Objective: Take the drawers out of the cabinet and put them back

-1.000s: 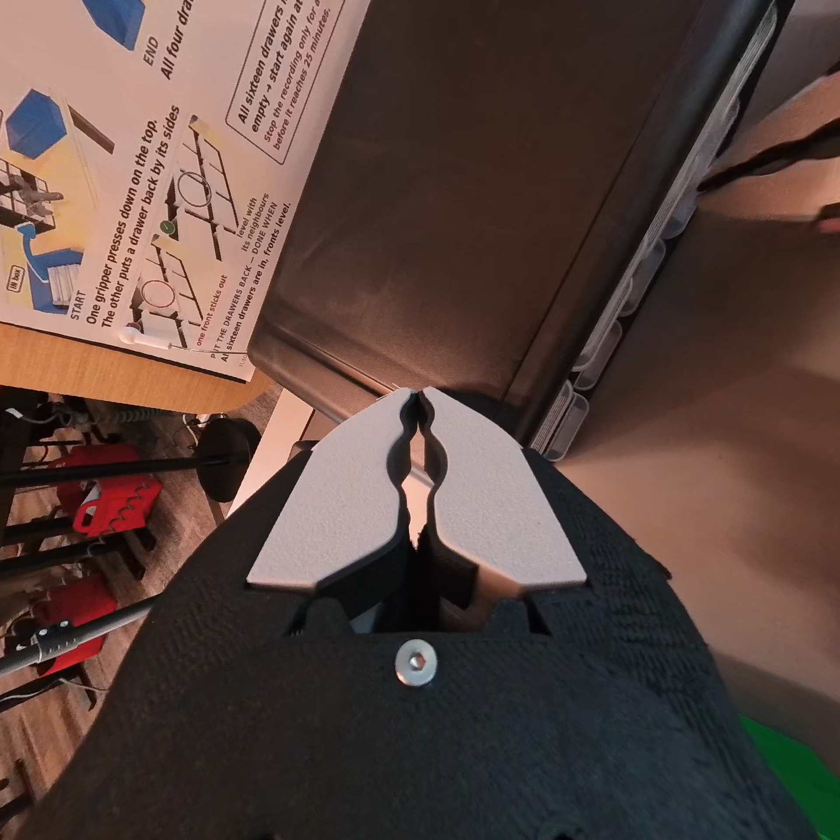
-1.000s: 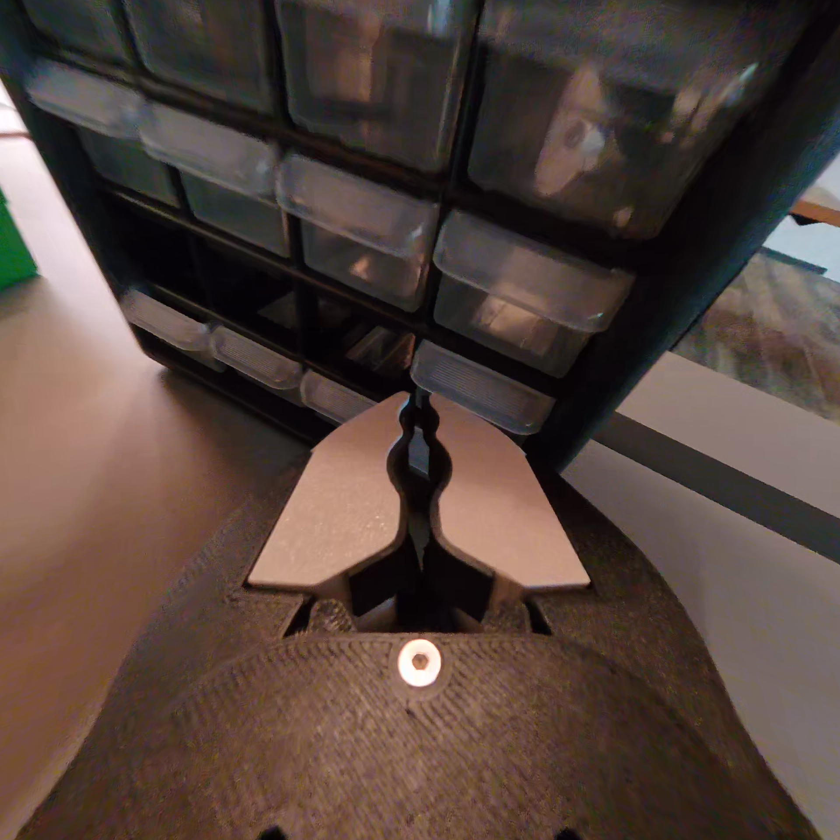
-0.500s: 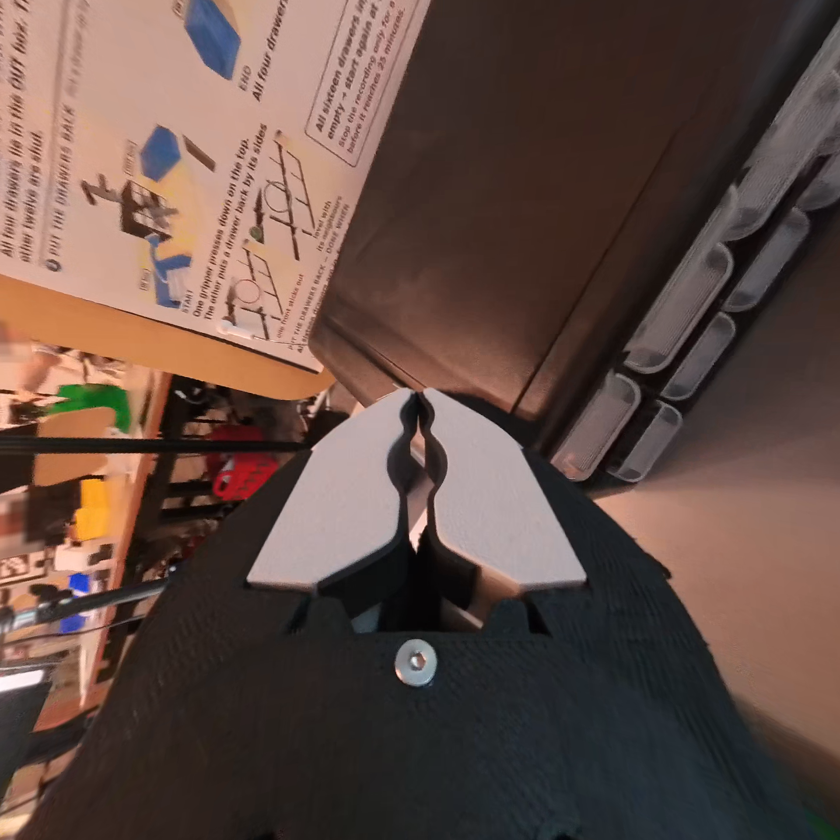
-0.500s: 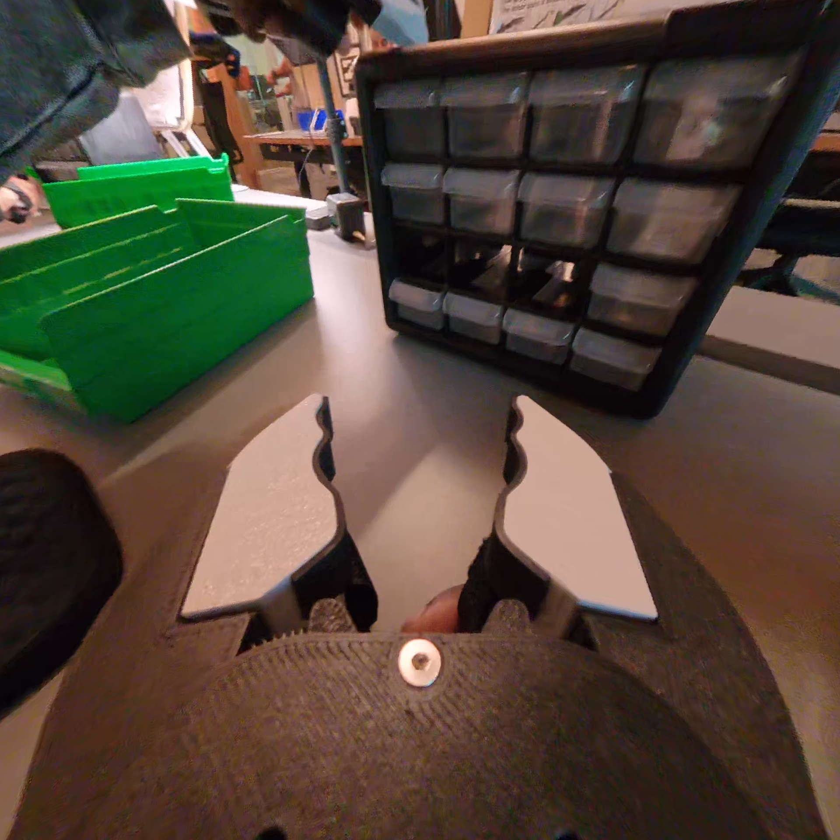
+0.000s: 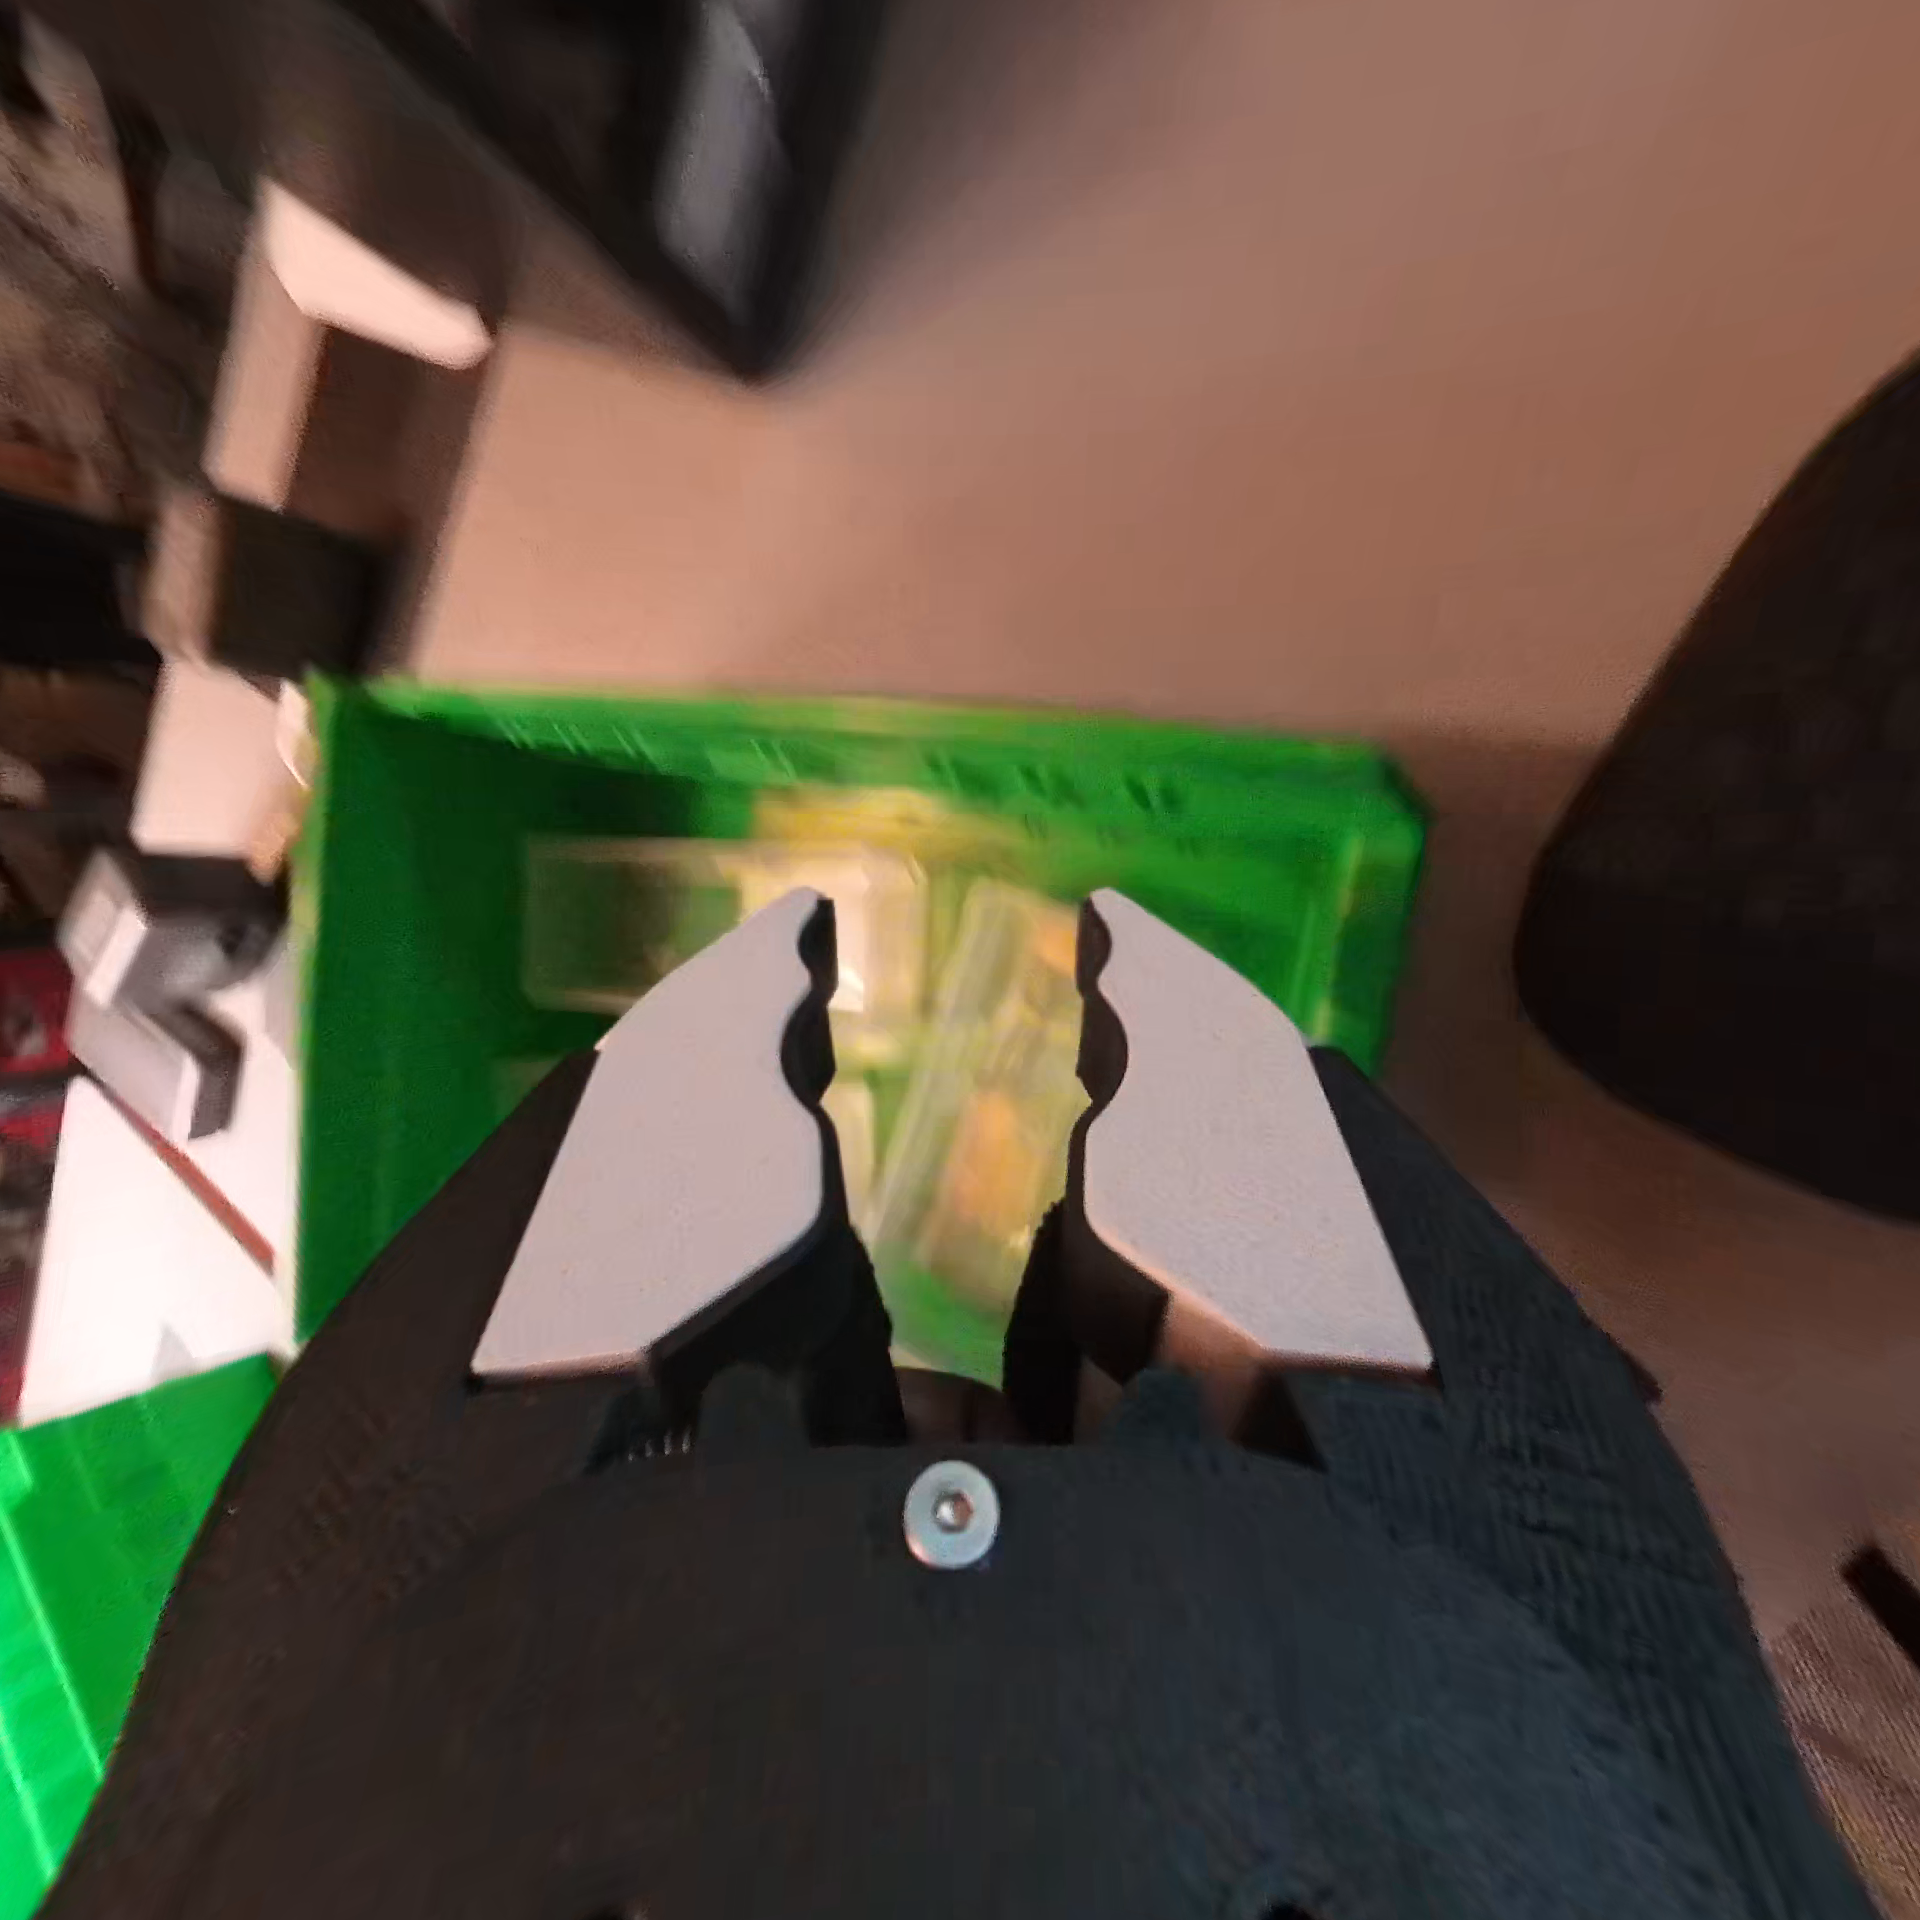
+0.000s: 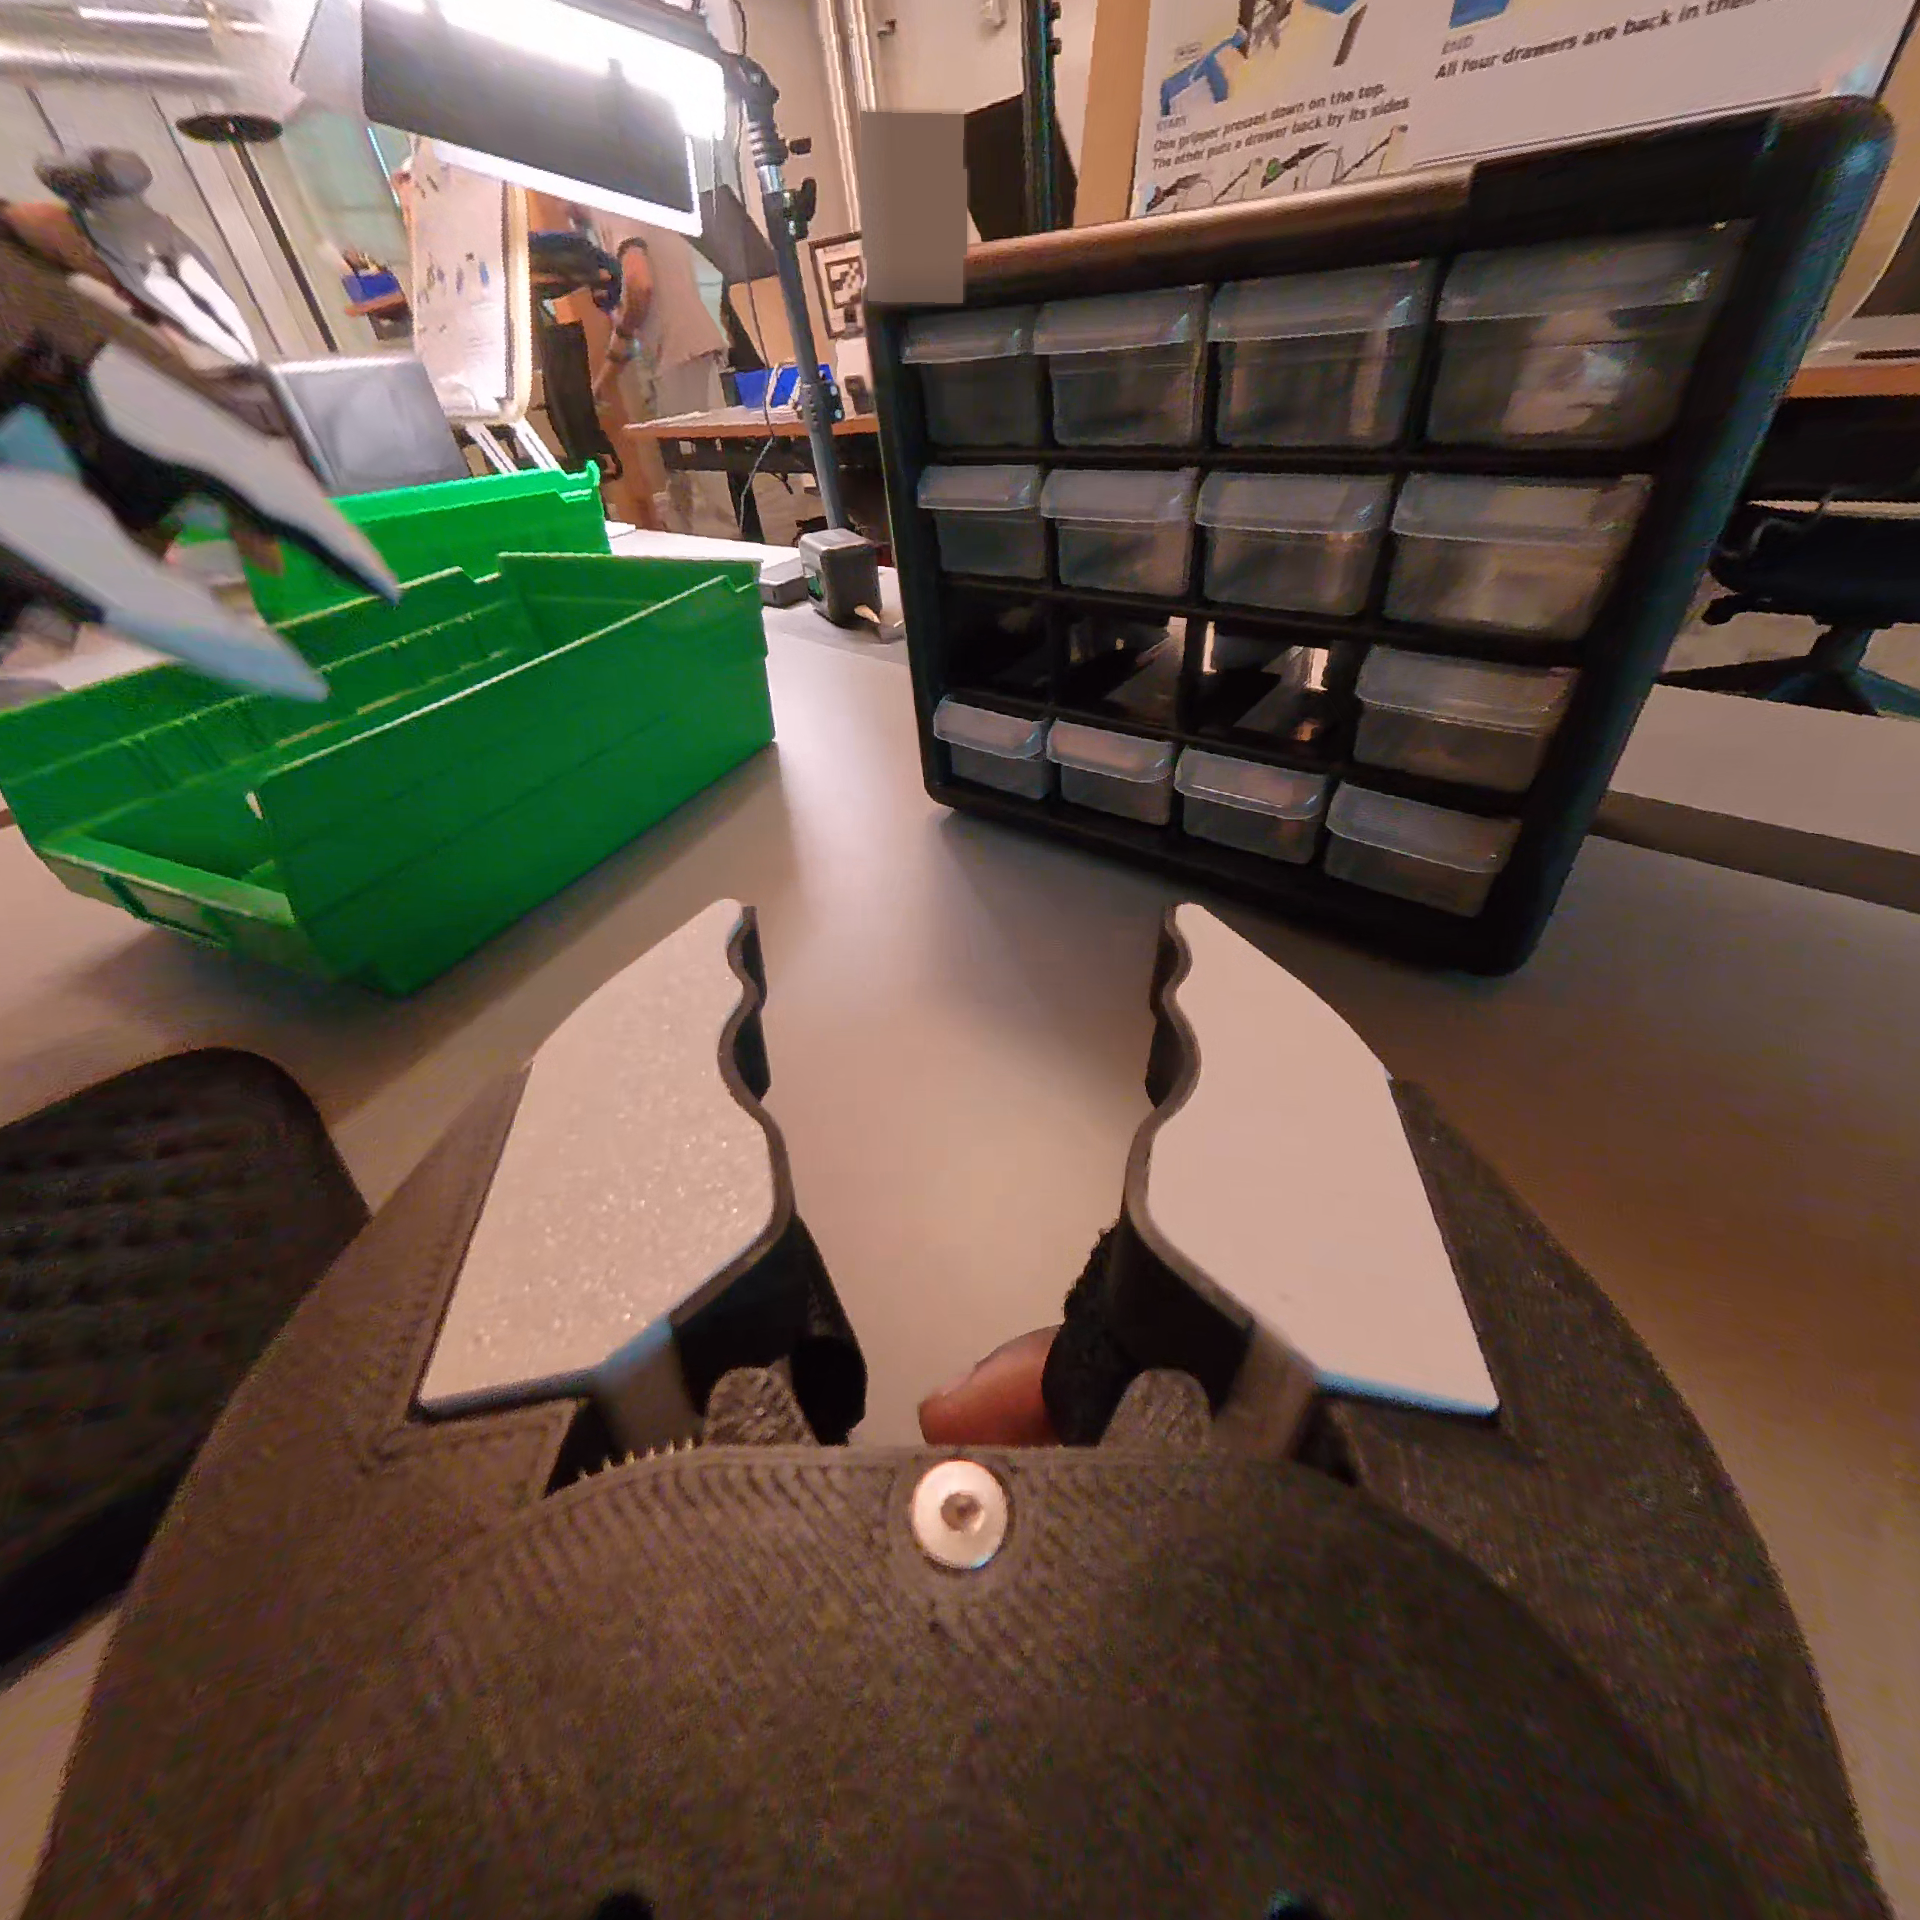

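Note:
The black cabinet (image 6: 1766, 520) stands on the table at the right, its clear drawers (image 6: 1288, 540) in rows. Three slots (image 6: 1132, 665) in the third row are empty. My right gripper (image 6: 956, 925) is open and empty, low over the table in front of the cabinet. My left gripper (image 5: 956, 914) is open and hovers over the green bin (image 5: 416, 1039), where blurred clear drawers (image 5: 935, 997) lie. It also shows in the right wrist view (image 6: 208, 540), above the bin (image 6: 520, 790). The left wrist view is motion-blurred; the cabinet (image 5: 727, 156) is at its top.
A second green bin (image 6: 468, 520) stands behind the first. A light stand (image 6: 800, 343) and a poster (image 6: 1455, 94) are behind the cabinet. People stand far back. A black padded object (image 6: 135, 1299) lies at the near left. Bare grey table (image 6: 935, 1039) separates bin and cabinet.
My left gripper left the cabinet's top, swung over the green bin and opened. My right gripper pulled back from the cabinet's bottom drawers and opened.

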The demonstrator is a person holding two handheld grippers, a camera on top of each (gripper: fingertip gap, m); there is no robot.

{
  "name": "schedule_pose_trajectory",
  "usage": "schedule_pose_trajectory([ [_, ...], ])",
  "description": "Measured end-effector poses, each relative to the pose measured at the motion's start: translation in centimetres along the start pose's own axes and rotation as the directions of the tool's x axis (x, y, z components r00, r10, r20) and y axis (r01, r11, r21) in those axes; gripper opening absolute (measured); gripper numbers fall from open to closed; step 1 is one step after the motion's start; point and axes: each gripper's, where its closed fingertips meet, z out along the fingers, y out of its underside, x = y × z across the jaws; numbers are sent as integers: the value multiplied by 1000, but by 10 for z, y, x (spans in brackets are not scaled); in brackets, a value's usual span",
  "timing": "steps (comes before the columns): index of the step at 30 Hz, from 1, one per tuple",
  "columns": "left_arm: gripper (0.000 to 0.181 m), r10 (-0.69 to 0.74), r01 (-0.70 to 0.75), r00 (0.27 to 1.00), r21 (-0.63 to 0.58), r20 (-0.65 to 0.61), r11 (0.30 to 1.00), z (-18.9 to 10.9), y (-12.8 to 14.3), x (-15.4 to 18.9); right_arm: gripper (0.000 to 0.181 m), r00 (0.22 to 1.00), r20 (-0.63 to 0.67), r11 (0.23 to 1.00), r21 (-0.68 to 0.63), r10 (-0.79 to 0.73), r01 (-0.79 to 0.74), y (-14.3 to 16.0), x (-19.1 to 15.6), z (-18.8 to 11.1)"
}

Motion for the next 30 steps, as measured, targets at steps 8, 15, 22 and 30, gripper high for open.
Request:
schedule_pose_trajectory([
  [8,28,-47,52,998,-236,30,970,24,88,27,72,1000,21,999,-32,3,-3,7,-4,5],
  [15,6,17,-41,997,-334,-76,942,32,99,38,71,1000,7,999,-33,-18,18,8,-2,4],
  [22,2,16,34,964,-183,265,983,-20,54,-2,71,998,43,998,-41,-56,58,9,-10,6],
  [30,1,-306,157,952,859,-1,486,-89,-152,44,70,966,224,991,75,-127,112,-6,-48,-1],
])
